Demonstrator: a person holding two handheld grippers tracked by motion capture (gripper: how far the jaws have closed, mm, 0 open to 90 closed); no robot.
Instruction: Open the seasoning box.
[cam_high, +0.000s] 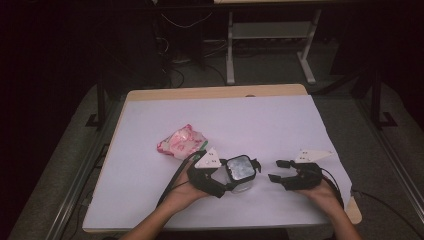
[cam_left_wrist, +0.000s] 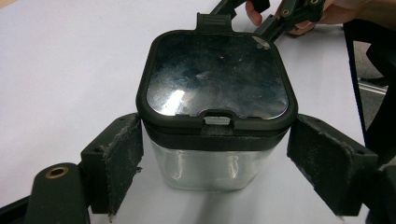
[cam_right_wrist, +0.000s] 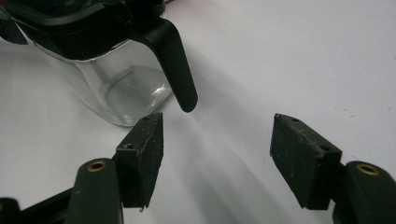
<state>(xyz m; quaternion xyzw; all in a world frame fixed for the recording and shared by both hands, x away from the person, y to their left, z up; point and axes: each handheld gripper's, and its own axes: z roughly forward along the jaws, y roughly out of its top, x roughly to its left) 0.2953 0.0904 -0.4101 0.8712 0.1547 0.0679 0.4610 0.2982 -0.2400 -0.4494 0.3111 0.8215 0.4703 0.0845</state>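
The white-covered table (cam_high: 150, 200) takes up the middle of the high view, and a clear square jar (cam_left_wrist: 210, 168) with a black lid (cam_left_wrist: 217, 77) stands at its lower centre, upright and, as far as the glass shows, empty. The left gripper (cam_high: 239, 176) straddles the jar with its jaws spread wide; in the left gripper view both pads stand just clear of the glass, so nothing is gripped yet. The step in hand looks like securing the jar, and closing on its walls should come next. The right gripper (cam_high: 278, 170) waits to the jar's right, jaws partly apart and empty, near the lid's hanging latch (cam_right_wrist: 175, 70). A pink-and-white packet (cam_high: 181, 141) lies left of centre, closed.
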